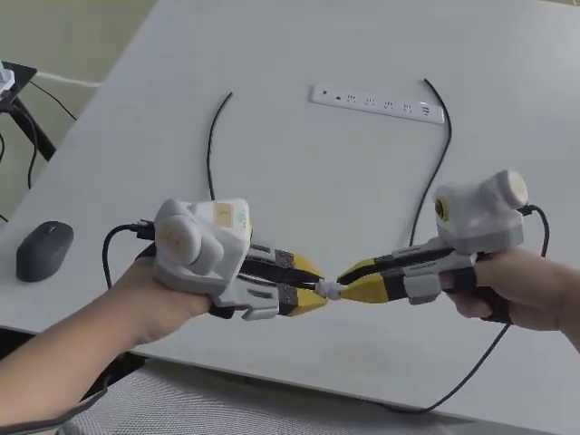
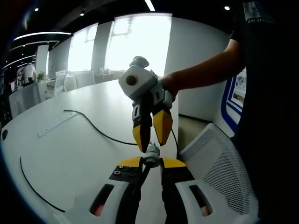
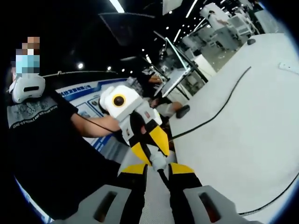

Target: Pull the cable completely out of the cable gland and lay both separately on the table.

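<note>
A small grey-white cable gland point(image 1: 332, 290) hangs in the air above the table's near edge, between the tips of both grippers. My left gripper point(image 1: 319, 292) comes in from the left and is shut on the gland point(image 2: 151, 156). My right gripper point(image 1: 344, 279) faces it tip to tip, shut on the short black cable end point(image 3: 163, 179) that sticks out of the gland point(image 3: 158, 162). The long black cable point(image 1: 210, 154) lies on the white table point(image 1: 299, 181) and runs behind the left gripper.
A white power strip point(image 1: 376, 102) lies at the back, and its black lead point(image 1: 439, 163) curves toward the right hand. A dark mouse point(image 1: 43, 249) sits at the left edge. A mesh chair point(image 1: 181, 403) stands below the near table edge.
</note>
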{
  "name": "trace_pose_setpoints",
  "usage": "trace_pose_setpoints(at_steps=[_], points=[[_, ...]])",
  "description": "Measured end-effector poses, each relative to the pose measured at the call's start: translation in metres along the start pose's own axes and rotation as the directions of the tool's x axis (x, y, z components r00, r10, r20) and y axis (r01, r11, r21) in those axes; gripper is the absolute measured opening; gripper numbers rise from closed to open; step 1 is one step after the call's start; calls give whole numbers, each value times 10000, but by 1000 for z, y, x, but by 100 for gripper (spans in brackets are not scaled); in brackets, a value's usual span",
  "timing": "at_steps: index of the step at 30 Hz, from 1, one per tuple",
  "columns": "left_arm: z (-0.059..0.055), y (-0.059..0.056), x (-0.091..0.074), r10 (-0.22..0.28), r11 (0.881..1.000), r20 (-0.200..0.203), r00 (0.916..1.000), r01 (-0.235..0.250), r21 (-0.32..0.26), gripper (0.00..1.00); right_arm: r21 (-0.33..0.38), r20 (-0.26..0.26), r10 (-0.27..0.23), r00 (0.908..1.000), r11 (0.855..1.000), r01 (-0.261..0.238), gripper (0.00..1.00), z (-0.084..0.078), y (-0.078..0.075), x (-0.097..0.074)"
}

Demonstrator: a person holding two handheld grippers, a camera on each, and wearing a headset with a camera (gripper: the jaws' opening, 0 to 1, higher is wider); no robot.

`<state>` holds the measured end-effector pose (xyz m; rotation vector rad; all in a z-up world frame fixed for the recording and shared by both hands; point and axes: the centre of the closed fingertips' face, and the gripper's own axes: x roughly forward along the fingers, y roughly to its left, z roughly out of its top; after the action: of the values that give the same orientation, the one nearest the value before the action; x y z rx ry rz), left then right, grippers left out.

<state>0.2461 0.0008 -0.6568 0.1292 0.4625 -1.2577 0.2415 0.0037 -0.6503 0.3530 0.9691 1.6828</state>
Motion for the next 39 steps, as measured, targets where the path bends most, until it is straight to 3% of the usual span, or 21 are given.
trace_pose_setpoints(at_steps=[6,20,25,27,29,34,39], points=[[-1,-2,0,-54,9999,-132,9999,56,153,15,187,-179,73,9998,9998,-70,10,-5,0,6],[-1,-2,-2,-139,9997,-92,9999,141,180,15,607,73,508,9987,9968,-512,9,-2,2,11],[-3,-3,-2,-141,9999,-170,9998,142,79,15,9,-121,363,9993,9993,-363,7,-4,3,12],[-4,-4,-3,-151,9999,-185,9997,152,25,14,-705,-325,88,9994,9975,-111,7,-5,3,12],[-5,-6,-3,-286,9994,-249,9993,281,-202,14,-853,-616,-64,9981,9964,11,7,-8,7,14],[-5,-6,-3,-286,9991,-212,9994,279,-313,14,-2102,-763,-931,9927,9748,753,6,-7,6,13],[0,-6,-2,-382,9958,13,9993,382,-829,14,-3565,-980,-1864,9776,9237,1404,6,-6,8,8]])
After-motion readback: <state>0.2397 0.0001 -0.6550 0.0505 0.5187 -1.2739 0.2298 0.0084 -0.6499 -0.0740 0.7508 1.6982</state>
